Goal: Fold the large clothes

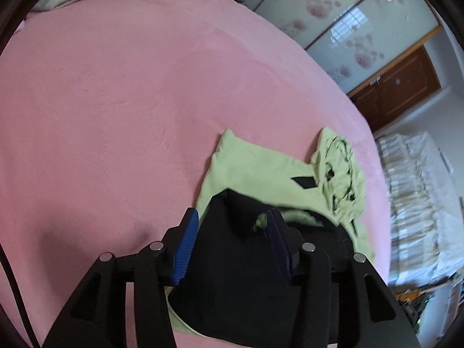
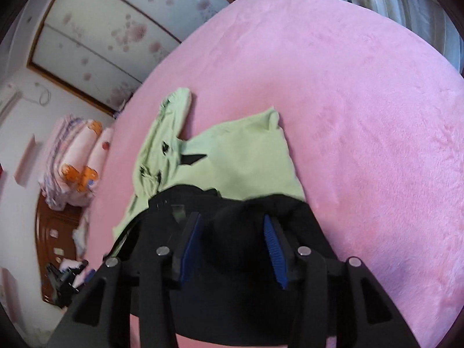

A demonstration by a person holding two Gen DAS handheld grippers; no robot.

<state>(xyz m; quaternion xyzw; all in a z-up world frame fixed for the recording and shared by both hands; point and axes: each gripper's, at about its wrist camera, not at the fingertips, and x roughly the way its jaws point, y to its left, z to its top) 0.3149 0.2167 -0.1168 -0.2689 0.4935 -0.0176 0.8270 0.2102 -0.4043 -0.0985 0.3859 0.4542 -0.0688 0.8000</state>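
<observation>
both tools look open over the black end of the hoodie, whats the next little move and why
Probably lift both tools clear. The left tool and right tool stand open, with a bunched hump of the garment's black part between their pads, lying over the light green part on the pink bed cover. Then smooth that hump.

Both wrist cameras look steeply down, close over a pink bed (image 1: pixel 116 101); each frames the same green garment (image 1: pixel 255 171) at lower centre.
</observation>
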